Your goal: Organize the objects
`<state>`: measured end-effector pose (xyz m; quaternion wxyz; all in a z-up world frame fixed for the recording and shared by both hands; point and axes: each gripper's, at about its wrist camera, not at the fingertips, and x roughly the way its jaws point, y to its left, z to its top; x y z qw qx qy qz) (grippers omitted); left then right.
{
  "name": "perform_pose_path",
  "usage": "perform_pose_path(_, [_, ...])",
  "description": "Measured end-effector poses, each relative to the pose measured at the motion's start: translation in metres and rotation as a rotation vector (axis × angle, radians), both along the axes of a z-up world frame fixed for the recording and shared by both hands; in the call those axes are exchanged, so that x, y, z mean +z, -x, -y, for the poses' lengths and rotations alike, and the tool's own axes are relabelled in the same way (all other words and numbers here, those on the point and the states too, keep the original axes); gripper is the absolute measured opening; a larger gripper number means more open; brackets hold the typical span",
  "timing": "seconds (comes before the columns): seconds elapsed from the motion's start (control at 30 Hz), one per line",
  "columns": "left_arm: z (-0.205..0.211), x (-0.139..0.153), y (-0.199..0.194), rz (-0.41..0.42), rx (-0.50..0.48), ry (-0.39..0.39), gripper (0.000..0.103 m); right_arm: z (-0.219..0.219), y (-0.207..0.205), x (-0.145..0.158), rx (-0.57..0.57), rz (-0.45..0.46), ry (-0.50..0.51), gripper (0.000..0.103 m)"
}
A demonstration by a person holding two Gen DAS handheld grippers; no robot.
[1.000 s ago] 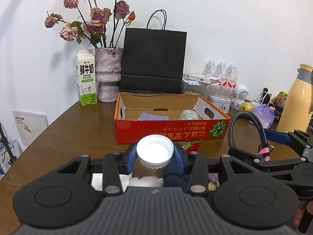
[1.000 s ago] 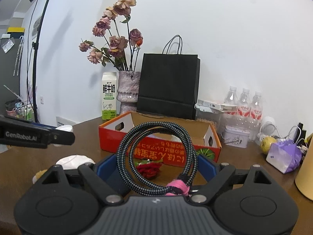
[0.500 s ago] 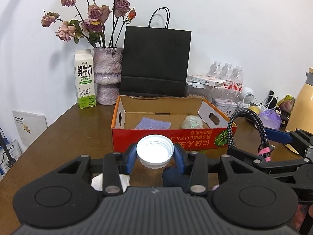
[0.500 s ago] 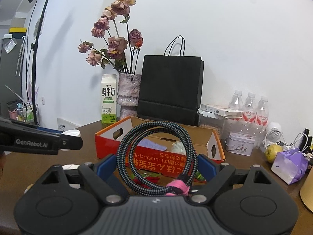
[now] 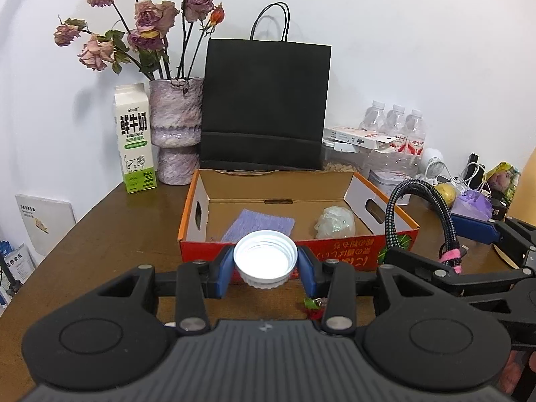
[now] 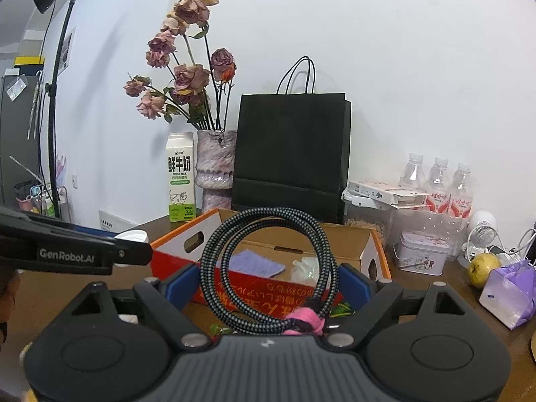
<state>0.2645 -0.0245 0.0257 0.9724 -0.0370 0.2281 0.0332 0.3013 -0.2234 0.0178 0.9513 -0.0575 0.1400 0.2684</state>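
Left gripper (image 5: 265,264) clamped on white bottle cap (image 5: 265,258), right gripper (image 6: 268,284) pinching coiled braided cable (image 6: 268,268) (pink tie), red cardboard box (image 5: 335,254) just ahead

White ribbed cap (image 5: 265,258) upturned; braided cable coil (image 6: 268,271) upright; both before red box (image 5: 298,231).

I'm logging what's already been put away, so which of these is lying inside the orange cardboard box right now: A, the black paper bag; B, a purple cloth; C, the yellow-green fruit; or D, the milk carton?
B: the purple cloth lies flat on the floor of the orange cardboard box, beside a crumpled clear plastic wad; the other three stand outside it.
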Motion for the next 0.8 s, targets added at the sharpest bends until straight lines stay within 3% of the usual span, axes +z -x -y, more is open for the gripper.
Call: perform_pose_path(0.8, [-0.01,0.013,-0.071,-0.013,-0.006,0.035,0.041,-0.006,-0.065,0.006,0.026,0.019,-0.013,0.089])
